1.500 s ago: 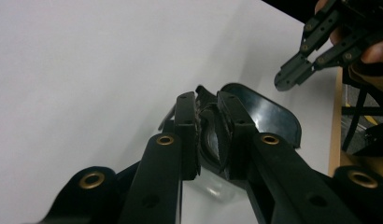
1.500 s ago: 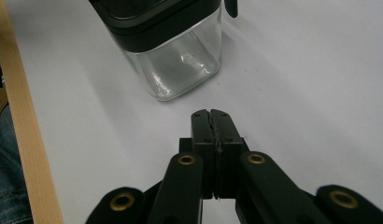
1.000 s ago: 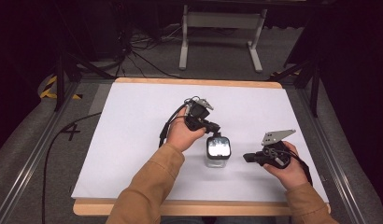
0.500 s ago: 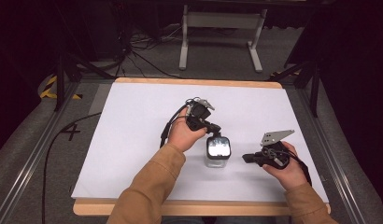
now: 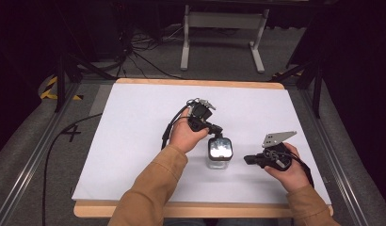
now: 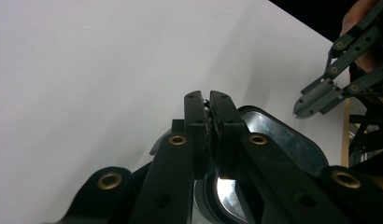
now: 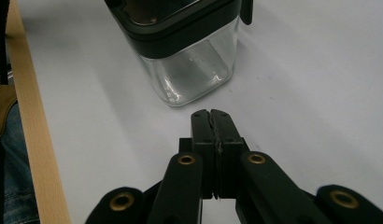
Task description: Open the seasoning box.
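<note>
The left claw has its jaws pressed together at the far rim of a clear square jar; in the left gripper view a thin dark edge seems to sit between them, though whether they truly pinch the jar's black-rimmed lid cannot be told. The right claw lies just to the right of the jar, jaws closed on nothing, tips pointing at the jar's glass wall and near it without touching. The jar stands upright on the white desk, towards the near edge and about midway across. A tan sleeve reaches in near the jar's left.
</note>
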Motion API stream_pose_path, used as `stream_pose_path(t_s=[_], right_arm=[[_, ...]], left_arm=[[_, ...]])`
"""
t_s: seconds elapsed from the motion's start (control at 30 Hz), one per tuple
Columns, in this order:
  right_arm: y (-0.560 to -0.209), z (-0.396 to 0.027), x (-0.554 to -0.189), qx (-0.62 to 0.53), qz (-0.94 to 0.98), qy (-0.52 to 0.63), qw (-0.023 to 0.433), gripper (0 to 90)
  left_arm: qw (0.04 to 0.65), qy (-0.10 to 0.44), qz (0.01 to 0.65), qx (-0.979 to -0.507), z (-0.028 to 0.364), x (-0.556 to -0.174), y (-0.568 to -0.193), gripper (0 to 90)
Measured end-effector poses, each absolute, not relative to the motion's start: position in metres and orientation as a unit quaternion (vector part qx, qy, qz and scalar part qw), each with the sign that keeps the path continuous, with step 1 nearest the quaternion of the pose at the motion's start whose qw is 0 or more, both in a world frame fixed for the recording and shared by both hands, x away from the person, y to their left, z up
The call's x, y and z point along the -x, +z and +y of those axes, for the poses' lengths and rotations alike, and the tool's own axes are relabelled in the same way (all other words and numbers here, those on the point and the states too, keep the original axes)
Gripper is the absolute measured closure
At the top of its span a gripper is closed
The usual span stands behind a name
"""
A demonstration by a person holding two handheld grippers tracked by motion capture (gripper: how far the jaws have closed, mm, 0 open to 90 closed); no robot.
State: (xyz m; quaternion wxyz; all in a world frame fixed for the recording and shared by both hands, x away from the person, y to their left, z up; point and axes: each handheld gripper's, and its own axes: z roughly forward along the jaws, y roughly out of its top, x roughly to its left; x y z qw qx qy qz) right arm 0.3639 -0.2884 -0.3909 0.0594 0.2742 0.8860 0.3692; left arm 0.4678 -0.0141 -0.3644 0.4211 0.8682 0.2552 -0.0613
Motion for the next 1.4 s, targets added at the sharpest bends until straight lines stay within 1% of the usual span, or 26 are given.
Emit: stream_pose_path(t_s=[0.4, 0.73, 1.4], right_arm=[[-0.387, -0.28, -0.362, -0.26, 0.887, 0.375, 0.064, 90.0], [-0.381, -0.267, -0.358, -0.238, 0.885, 0.396, 0.055, 90.0], [-0.381, -0.257, -0.357, -0.226, 0.885, 0.404, 0.054, 90.0]], left_arm=[[0.421, -0.072, 0.264, -0.865, -0.013, -0.469, -0.365, 86.8], [0.425, -0.081, 0.276, -0.858, -0.012, -0.468, -0.366, 86.7], [0.424, -0.094, 0.287, -0.854, -0.012, -0.471, -0.367, 86.7]])
